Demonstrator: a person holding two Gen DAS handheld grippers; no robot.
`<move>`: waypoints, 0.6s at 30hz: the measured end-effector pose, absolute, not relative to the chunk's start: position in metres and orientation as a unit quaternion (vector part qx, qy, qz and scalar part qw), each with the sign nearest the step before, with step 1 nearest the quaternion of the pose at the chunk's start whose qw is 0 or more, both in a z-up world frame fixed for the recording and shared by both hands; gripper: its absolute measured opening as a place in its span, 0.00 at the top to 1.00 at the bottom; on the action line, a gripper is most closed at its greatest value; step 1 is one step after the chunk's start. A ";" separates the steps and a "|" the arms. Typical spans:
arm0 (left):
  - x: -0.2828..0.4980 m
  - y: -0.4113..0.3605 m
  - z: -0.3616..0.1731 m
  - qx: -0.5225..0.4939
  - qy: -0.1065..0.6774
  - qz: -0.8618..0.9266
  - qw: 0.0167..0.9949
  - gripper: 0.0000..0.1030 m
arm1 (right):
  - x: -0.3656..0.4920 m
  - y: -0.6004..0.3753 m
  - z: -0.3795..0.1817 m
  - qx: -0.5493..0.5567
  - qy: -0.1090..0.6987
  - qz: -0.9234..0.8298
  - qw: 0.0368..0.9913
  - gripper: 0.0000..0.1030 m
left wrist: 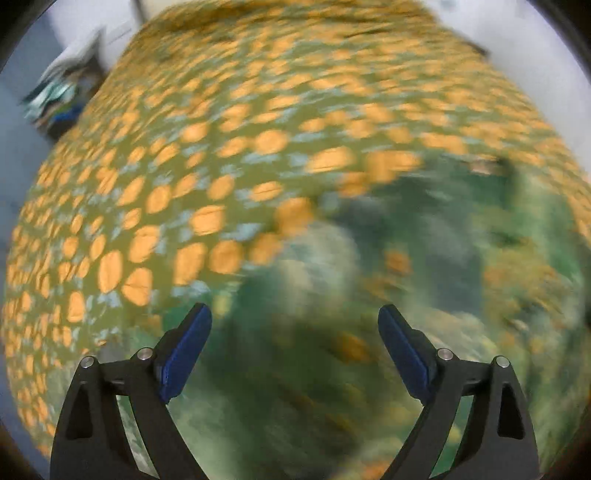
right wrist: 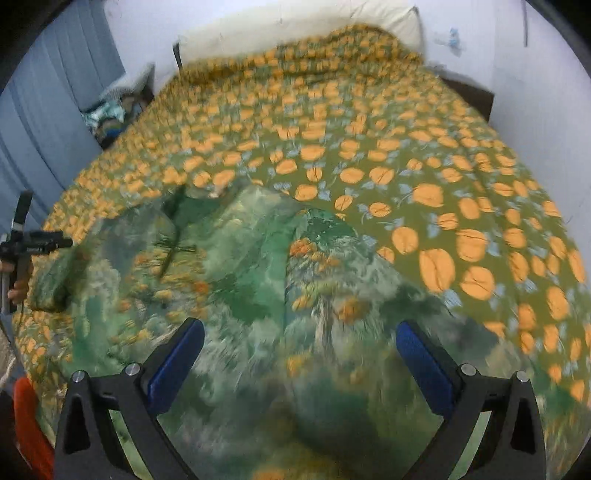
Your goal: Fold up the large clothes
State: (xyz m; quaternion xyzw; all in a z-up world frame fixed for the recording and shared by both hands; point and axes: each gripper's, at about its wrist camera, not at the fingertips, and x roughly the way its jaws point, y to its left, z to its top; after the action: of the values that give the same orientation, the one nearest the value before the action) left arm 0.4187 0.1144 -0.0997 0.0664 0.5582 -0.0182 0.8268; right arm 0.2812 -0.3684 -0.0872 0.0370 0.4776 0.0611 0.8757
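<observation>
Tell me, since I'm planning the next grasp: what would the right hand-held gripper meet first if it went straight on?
Probably the green printed garment on the bedspread; the right hand-held gripper is open and empty.

Black hand-held gripper [left wrist: 294, 321], blue pads [left wrist: 186, 354], silver screws.

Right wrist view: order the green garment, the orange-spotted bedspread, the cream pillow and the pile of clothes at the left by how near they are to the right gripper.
1. green garment, directly under the right gripper
2. orange-spotted bedspread, beyond and to the right
3. pile of clothes, far left, beside the bed
4. cream pillow, at the head of the bed
</observation>
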 end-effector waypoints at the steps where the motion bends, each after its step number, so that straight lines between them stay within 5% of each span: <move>1: 0.428 0.126 -0.108 0.046 0.569 -0.007 0.821 0.10 | 0.291 -0.372 -0.094 0.036 0.483 0.056 0.873 0.00; 4: 0.441 0.136 -0.125 0.008 0.589 -0.048 0.807 0.14 | 0.321 -0.383 -0.114 0.059 0.506 0.060 0.858 0.00; 11: 0.466 0.097 -0.168 0.110 0.605 -0.092 0.783 0.12 | 0.353 -0.398 -0.146 0.072 0.529 0.078 0.842 0.00; 12: 0.469 0.095 -0.175 0.109 0.610 -0.090 0.780 0.17 | 0.355 -0.399 -0.150 0.075 0.535 0.078 0.838 0.00; 16: 0.465 0.086 -0.168 0.116 0.581 -0.064 0.803 0.87 | 0.362 -0.400 -0.168 0.045 0.563 0.084 0.821 0.00; 18: 0.465 0.080 -0.166 0.135 0.572 -0.037 0.808 0.90 | 0.368 -0.399 -0.175 0.026 0.577 0.081 0.812 0.00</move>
State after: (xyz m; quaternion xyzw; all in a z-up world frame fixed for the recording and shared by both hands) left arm 0.4646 0.0796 -0.1660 0.1348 0.5721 -0.0366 0.8082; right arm 0.3683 -0.3988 -0.1754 0.0261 0.5772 0.0805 0.8122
